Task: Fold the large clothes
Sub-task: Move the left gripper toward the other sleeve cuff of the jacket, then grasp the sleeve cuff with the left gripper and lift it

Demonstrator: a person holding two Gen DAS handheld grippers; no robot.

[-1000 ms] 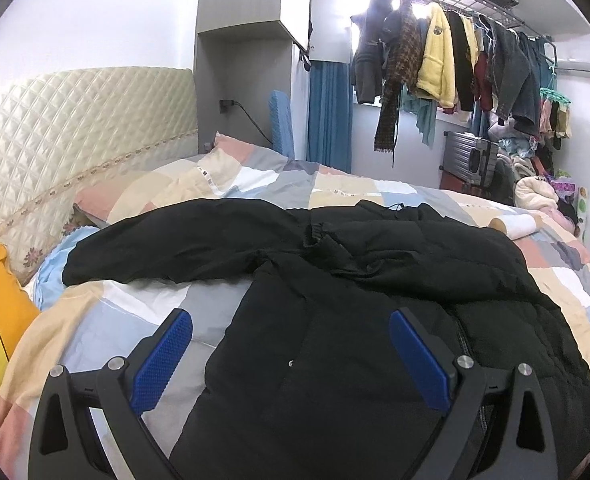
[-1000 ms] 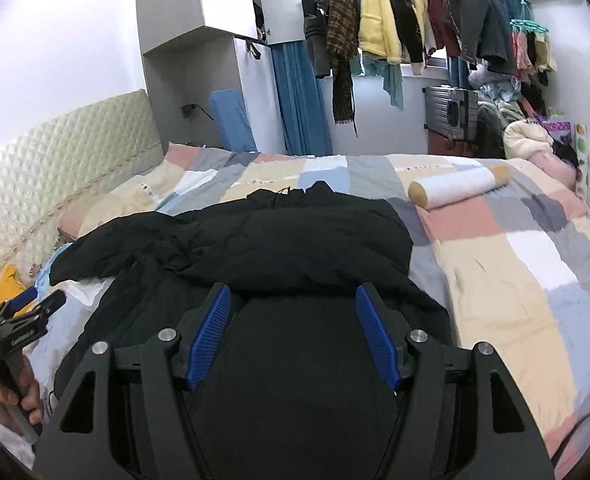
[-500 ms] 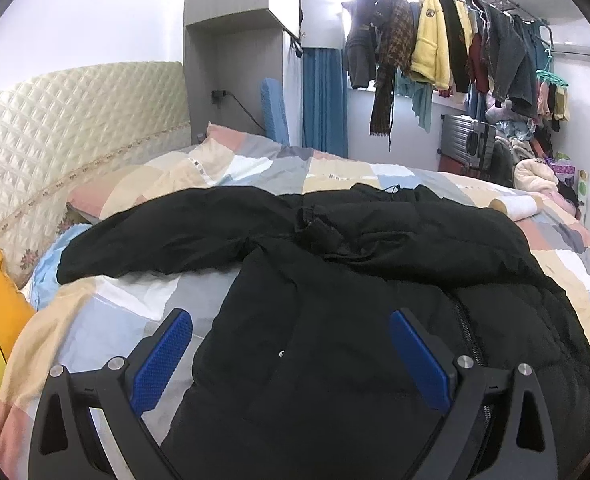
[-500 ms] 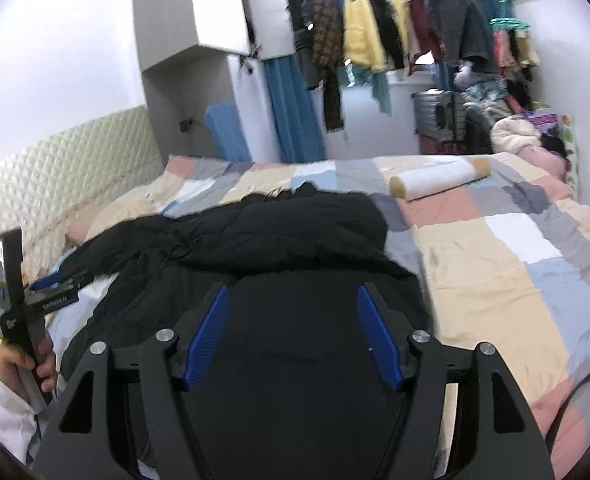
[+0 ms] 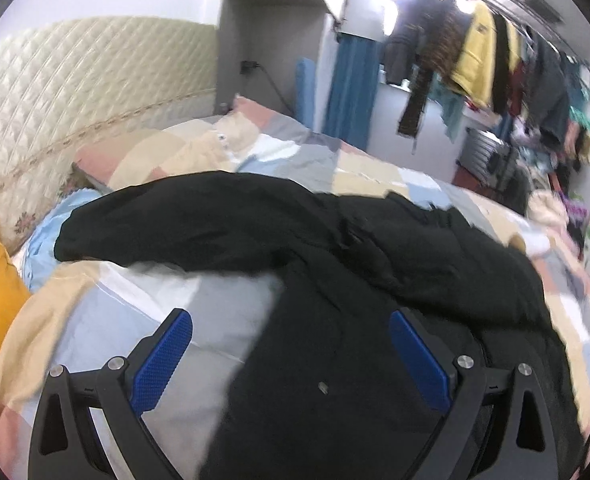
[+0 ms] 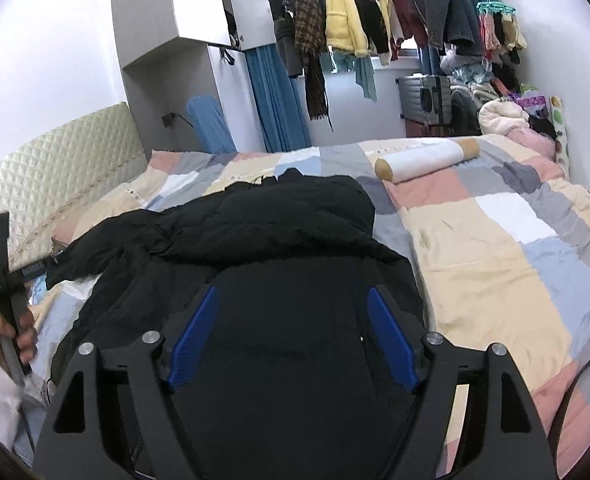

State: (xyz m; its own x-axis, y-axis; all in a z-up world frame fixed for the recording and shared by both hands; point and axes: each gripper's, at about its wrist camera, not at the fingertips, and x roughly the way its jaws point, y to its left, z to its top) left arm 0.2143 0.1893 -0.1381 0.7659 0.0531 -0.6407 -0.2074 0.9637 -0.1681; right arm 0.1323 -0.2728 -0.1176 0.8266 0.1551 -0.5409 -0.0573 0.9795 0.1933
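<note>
Large black quilted puffer jacket (image 6: 279, 240) lies spread on the bed, over the patchwork quilt of pastel squares (image 6: 495, 264). One long black sleeve (image 5: 183, 220) runs out to the left beyond the left jaws; the upper part of the jacket appears already turned over the body, forming a thick ridge ahead of both pairs of jaws.

Right gripper (image 6: 293, 338): jaws have just been opening and stand wide. Jacket fabric shows in the gap below them, but the blue pads do not press on it, so nothing is held.

Left gripper (image 5: 291, 358): jaws wide apart, empty. The jacket's side edge runs up between them, bare quilt under the left pad, black fabric under the right pad. This view is motion-blurred. In the right wrist view the left gripper is seen far out to the left of the right jaws, held in the person's hand (image 6: 7, 330).

Step in hand, as judged: between folds, both grippers free and lining up for the next grasp.

Next move calls for: left jaws to reach forward and left to the outstretched sleeve, close on it near the cuff (cuff itself not clearly seen), then carry it across onto the body. Padding is bulky and slippery-looking, so a deep bite of fabric seems wise.

A white bolster with tan ends (image 6: 427, 158) lies well beyond the jaws to the right, clear of the work.
</note>
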